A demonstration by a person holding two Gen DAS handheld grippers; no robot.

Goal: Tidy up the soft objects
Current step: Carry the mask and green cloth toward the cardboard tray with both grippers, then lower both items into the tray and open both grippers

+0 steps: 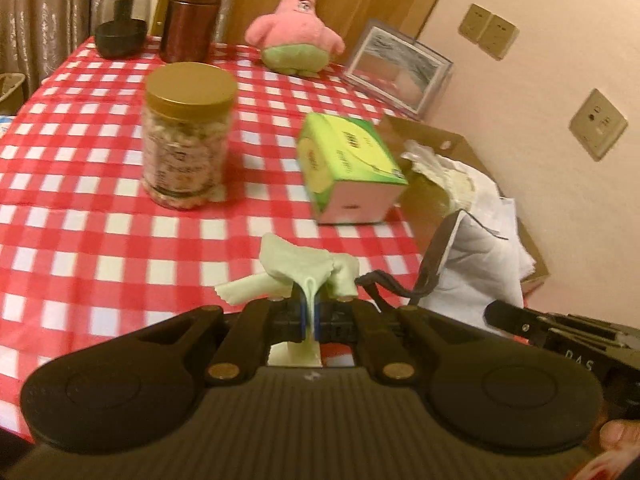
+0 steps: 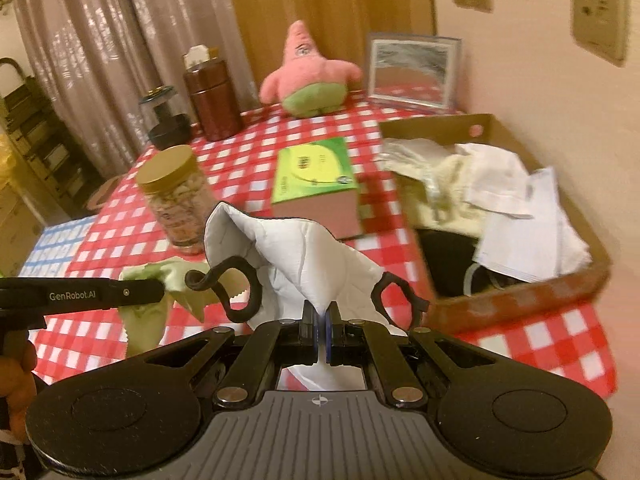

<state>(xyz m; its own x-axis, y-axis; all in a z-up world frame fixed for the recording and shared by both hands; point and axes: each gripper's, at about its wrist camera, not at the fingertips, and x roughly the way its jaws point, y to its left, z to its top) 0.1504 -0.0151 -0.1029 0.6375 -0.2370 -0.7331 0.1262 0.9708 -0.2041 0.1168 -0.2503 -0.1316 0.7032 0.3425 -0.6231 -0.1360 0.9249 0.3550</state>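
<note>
The white face mask (image 2: pixel 304 256) hangs pinched in the right gripper (image 2: pixel 322 330), folded upward, ear loops trailing sideways, near the cardboard box (image 2: pixel 520 300) of soft items. The left gripper (image 1: pixel 308 316) clamps a pale green cloth (image 1: pixel 304 268) above the checked tablecloth (image 1: pixel 80 200). Likely mid-carry; next, both drop into the box.

Red-and-white checked tablecloth (image 1: pixel 80 168). Pale green cloth (image 1: pixel 296 268), zigzag-cut edge. White face mask (image 2: pixel 304 256), black ear loops. Pink starfish plush (image 1: pixel 296 28), green shorts. Green-and-yellow tissue box (image 2: pixel 312 168), pinkish end. Clear jar (image 1: pixel 188 136), gold lid. Dark red canister (image 1: pixel 188 16). Brown cardboard box (image 2: pixel 500 300) of white and cream cloths.
</note>
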